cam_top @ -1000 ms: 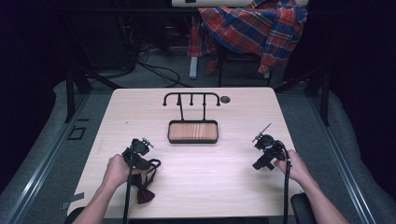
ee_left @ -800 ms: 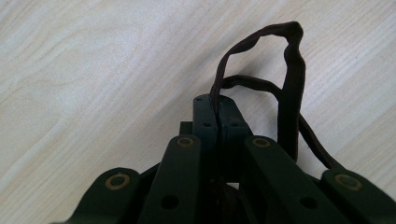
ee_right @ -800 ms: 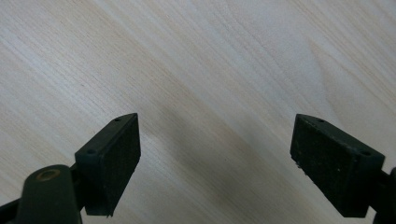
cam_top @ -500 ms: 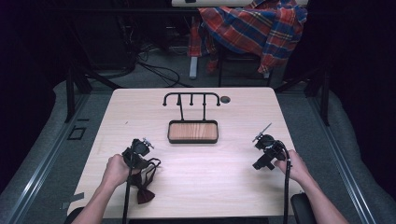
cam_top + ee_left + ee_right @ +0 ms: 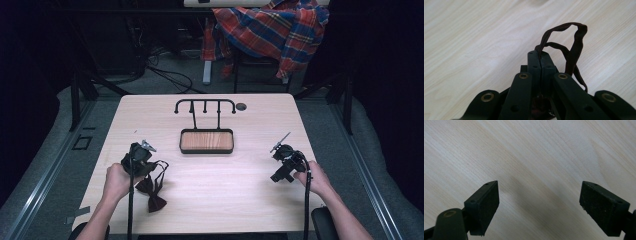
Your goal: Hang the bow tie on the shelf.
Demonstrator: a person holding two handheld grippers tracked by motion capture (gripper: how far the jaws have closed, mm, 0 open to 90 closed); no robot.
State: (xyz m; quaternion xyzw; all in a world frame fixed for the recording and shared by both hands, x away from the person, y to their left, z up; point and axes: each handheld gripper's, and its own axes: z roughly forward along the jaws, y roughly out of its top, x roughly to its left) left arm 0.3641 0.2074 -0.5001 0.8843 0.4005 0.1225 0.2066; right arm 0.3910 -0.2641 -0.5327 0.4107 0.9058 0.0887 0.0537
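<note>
Lifting the bow tie (image 5: 151,192) by its strap (image 5: 574,47) is the step in hand, I think, and the rack (image 5: 205,106) with hooks at the far side of the table (image 5: 230,195) looks to be where it goes. The left tongs (image 5: 145,146) are closed on the thin strap, jaws pressed together with the band pinched between them; its free loop stands up above the tips. The bow itself hangs below the left hand (image 5: 116,181), near the front left edge of the table, and I cannot tell if it is already clear of the wood.

To do it well, the person should raise the tongs straight and slowly, so the bow does not swing. The grip must stay firm, because the strap is thin and can slip out. It helps to keep the loop open and on top, since this loop has to pass over a hook.

The right tongs (image 5: 544,212) are wide open over bare wood with nothing between the jaws. They could take the other side of the loop and spread it.
</note>
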